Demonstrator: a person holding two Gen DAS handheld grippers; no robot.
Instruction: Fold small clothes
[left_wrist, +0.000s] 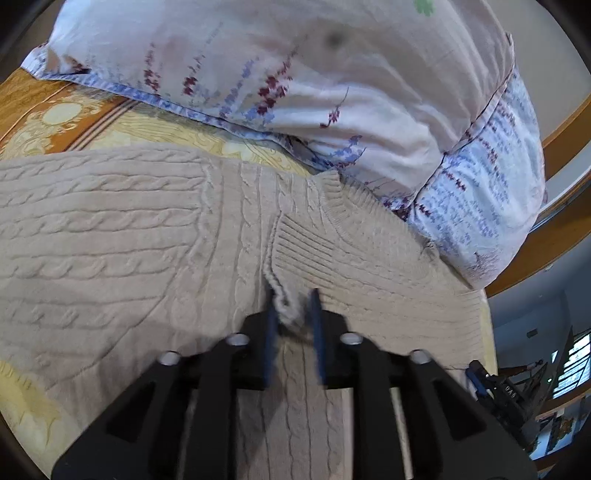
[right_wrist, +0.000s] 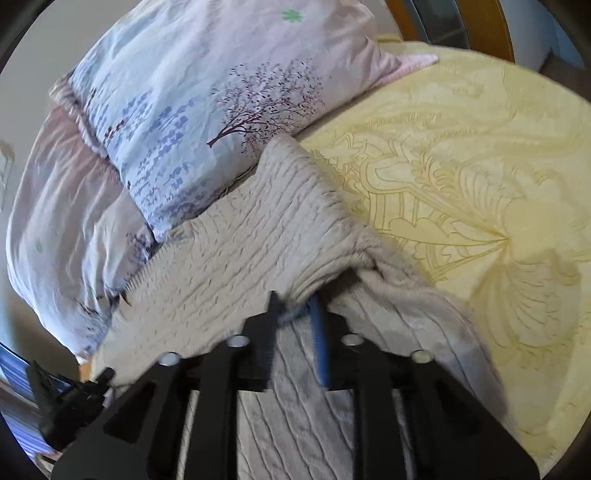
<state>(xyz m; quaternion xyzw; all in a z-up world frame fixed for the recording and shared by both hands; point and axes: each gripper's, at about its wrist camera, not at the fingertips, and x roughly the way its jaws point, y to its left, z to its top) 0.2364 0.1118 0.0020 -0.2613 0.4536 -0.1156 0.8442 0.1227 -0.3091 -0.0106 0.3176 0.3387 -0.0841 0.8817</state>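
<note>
The beige cable-knit sweater (left_wrist: 110, 236) lies flat on the yellow patterned bedspread (left_wrist: 44, 110), and a bunched edge of it sits right between the blue pads of the left gripper (left_wrist: 293, 299), which is clamped on that knit. From the left wrist view the ribbed band (left_wrist: 332, 225) runs up toward 1 o'clock from the fingers, while the broad cabled body spreads away toward 9 o'clock, so the garment's long axis lies roughly across the picture.

In the right wrist view the right gripper (right_wrist: 295, 302) is pinched on a gathered fold of the sweater (right_wrist: 258, 229); the fabric humps up just ahead of the tips and stretches toward 11 o'clock (the picture is somewhat blurred here). More of the knit trails under the gripper toward 6 o'clock.

A floral pillow (left_wrist: 295, 92) presses against the sweater's far edge at 12 to 2 o'clock in the left view, and the same pillow (right_wrist: 207, 110) borders it at 10 to 12 o'clock in the right view. Bare bedspread (right_wrist: 480, 184) opens from 1 to 4 o'clock on the right side. The other gripper shows at 4 o'clock in the left view, near the bed's edge.
</note>
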